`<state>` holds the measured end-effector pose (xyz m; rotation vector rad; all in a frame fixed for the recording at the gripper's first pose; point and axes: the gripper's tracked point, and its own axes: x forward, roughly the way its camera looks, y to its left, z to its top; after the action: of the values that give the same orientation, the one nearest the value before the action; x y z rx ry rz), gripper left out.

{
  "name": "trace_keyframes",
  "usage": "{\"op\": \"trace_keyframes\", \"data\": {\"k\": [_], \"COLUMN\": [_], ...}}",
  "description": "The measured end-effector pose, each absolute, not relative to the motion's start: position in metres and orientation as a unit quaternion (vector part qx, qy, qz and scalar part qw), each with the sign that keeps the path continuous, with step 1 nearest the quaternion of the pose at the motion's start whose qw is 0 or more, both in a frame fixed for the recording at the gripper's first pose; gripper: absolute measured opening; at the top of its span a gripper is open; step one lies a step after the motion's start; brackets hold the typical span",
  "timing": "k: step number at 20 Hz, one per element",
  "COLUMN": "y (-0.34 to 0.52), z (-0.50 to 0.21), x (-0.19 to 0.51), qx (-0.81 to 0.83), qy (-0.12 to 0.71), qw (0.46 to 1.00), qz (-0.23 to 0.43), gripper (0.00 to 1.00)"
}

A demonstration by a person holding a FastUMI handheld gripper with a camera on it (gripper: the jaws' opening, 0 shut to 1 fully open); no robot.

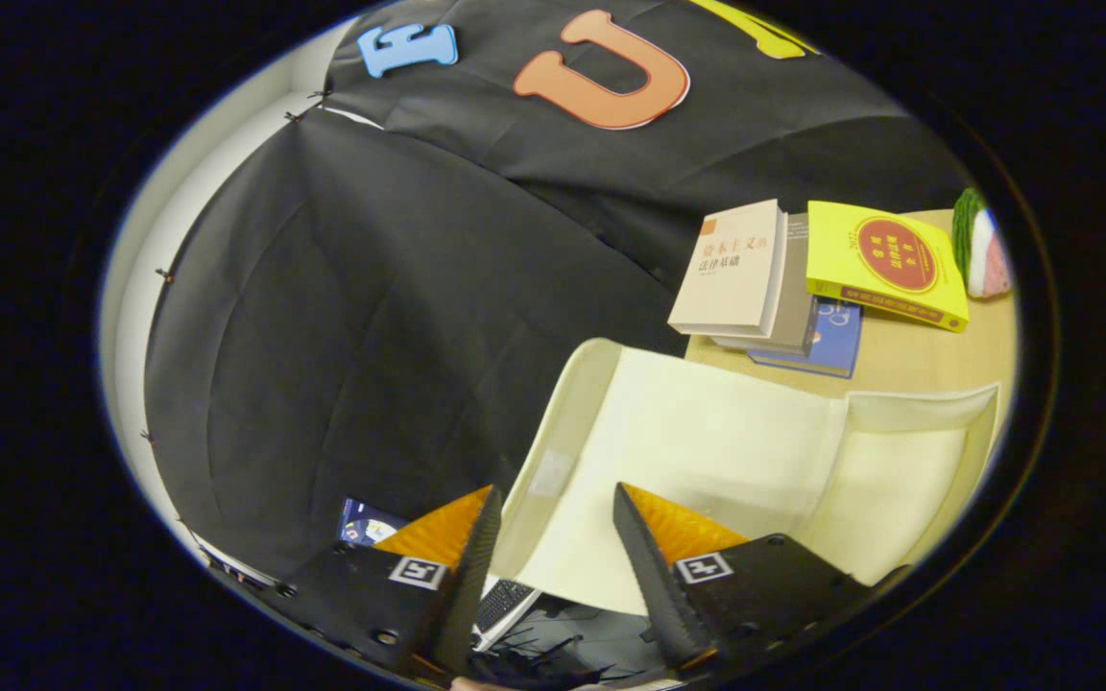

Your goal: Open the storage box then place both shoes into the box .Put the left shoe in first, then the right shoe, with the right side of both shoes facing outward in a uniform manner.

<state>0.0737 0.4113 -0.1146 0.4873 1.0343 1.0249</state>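
Cream storage box [707, 432] beyond open hand-held gripper [553, 504], books [783, 288] behind

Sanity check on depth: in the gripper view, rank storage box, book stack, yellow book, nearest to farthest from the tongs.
Tongs open.
1. Storage box: cream, between and just ahead of the fingers.
2. Book stack: beyond the box, on the table.
3. Yellow book: beside the stack, slightly farther; close call.

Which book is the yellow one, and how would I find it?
Look past the cream storage box ahead of the open hand-held gripper to the wooden table. The yellow book lies right of a stack of books. It alone has a red circle on it.
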Motion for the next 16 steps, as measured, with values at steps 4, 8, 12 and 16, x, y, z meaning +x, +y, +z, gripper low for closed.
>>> {"op": "trace_keyframes", "data": {"k": [4,8,12,16], "y": [0.381,0.311,0.222,0.13], "z": [-0.129,-0.152,-0.173,-0.201], "x": [0.085,0.1,0.109,0.108], "qx": [0.199,0.185,0.179,0.155], "qy": [0.471,0.475,0.478,0.479], "qw": [0.743,0.772,0.791,0.813], "qz": [0.431,0.379,0.337,0.292], "gripper": [0.95,0.95,0.95,0.95]}}
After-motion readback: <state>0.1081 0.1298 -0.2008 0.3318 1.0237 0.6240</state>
